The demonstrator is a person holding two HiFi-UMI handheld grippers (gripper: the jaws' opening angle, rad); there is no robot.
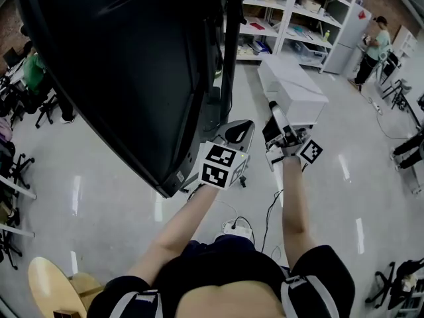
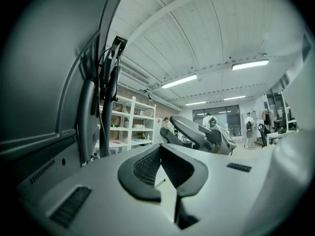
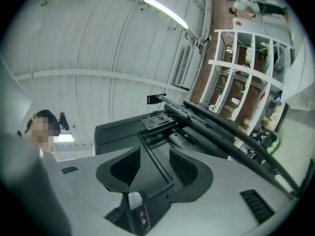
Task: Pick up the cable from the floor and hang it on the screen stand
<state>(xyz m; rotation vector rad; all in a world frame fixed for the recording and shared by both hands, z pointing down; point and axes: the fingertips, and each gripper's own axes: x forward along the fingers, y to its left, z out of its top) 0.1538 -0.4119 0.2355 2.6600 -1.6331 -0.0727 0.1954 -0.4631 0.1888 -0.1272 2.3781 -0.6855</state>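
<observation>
Cable [image 1: 270, 212], if it's the black one trailing on the floor [image 1: 331, 197] by the power strip [image 1: 237, 230], lies well below both grippers, nearer the right gripper [image 3: 153, 163], whose fingers are apart w/ nothing btwn; left gripper [image 2: 160, 154] fingers are together, empty, level beside the stand [image 1: 228, 52].

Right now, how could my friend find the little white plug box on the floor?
Find the big black screen. Below its lower corner, on the grey floor right by the person's body, lies a small white power strip. Unlike the long white box further off, it is tiny and has thin black cable curling beside it.
</observation>
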